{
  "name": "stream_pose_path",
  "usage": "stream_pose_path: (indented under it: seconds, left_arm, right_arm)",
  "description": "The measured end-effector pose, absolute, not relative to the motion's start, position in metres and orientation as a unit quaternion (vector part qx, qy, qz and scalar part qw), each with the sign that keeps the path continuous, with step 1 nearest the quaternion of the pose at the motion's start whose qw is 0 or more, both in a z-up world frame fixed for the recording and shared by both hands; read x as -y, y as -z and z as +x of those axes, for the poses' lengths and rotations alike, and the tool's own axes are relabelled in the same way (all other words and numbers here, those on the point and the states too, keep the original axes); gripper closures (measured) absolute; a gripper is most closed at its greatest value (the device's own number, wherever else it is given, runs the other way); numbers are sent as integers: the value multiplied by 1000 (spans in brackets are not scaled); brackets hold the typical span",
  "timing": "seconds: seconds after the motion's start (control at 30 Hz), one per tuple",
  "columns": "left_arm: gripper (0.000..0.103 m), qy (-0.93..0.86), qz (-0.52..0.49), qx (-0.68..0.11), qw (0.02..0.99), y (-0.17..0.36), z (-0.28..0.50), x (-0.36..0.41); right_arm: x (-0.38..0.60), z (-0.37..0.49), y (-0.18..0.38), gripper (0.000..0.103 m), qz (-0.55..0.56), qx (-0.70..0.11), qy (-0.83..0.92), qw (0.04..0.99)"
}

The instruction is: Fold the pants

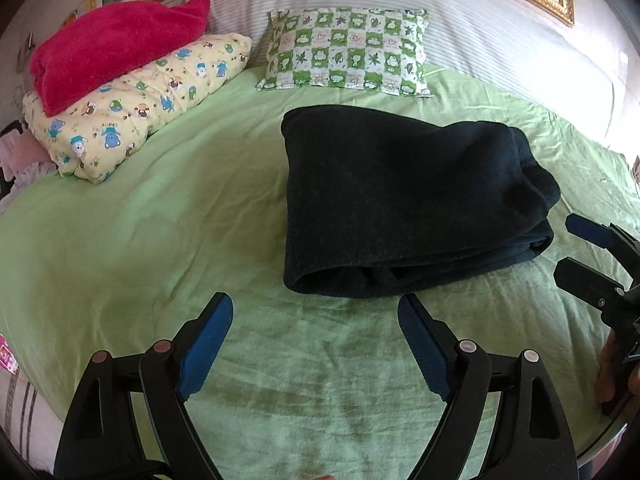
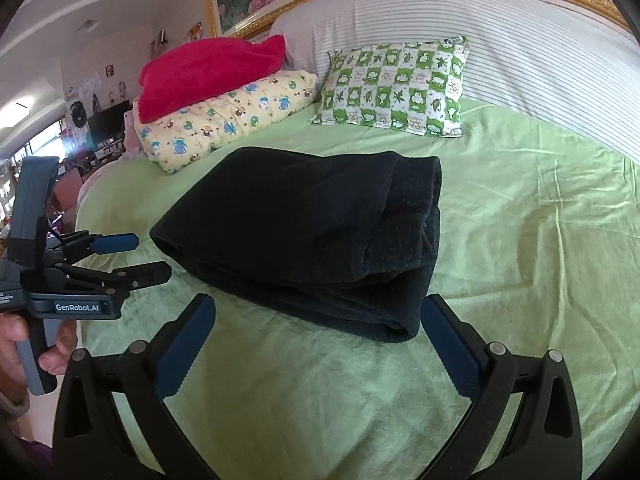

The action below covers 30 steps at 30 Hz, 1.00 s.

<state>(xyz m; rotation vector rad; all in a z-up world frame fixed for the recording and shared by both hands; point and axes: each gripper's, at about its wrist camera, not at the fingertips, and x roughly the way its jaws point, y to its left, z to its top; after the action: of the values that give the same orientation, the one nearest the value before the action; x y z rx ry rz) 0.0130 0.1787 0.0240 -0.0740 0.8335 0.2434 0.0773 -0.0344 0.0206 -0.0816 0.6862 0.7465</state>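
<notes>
On the green bed sheet (image 1: 120,240), dark pants (image 1: 400,200) lay folded into a thick bundle near the middle, well short of the checked pillow (image 1: 348,52) at the far side. Both tools stood released and empty: the left tool (image 1: 316,344) hung just near of the bundle's front fold, the right tool (image 2: 316,344) by its near right corner, one finger close beside the cloth, contact unclear. The folding looked all but done. Any last tidy-up would be best made by pressing the top layer flat and squaring the edges without dragging the stack apart.
</notes>
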Motion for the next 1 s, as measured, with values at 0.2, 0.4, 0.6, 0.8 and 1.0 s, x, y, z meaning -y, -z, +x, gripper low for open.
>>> stream_pose_path:
  seconds: [0.2,0.4,0.6,0.8,1.0]
  left_arm:
    - [17,-125,-25,-406,905,-22,14,-176]
    - [16,-128,-23,-405,905,-18,15,-175]
    - [16,-129,-26,-409,903,-13,17,-177]
    - [16,-129,-28,-409,903,-10,19,-177]
    - [16,-131,-26,-407,904,-7,20,-177]
  right_arm:
    - [32,78,-19,1,-45,-332,-352,874]
    - [33,79,-18,1,-43,-334,-352,873]
    - [30,80,-16,1,-51,-336,-352,872]
    - [26,79,-14,1,-60,-338,-352,871]
    - [28,80,-15,1,-51,-335,-351,873]
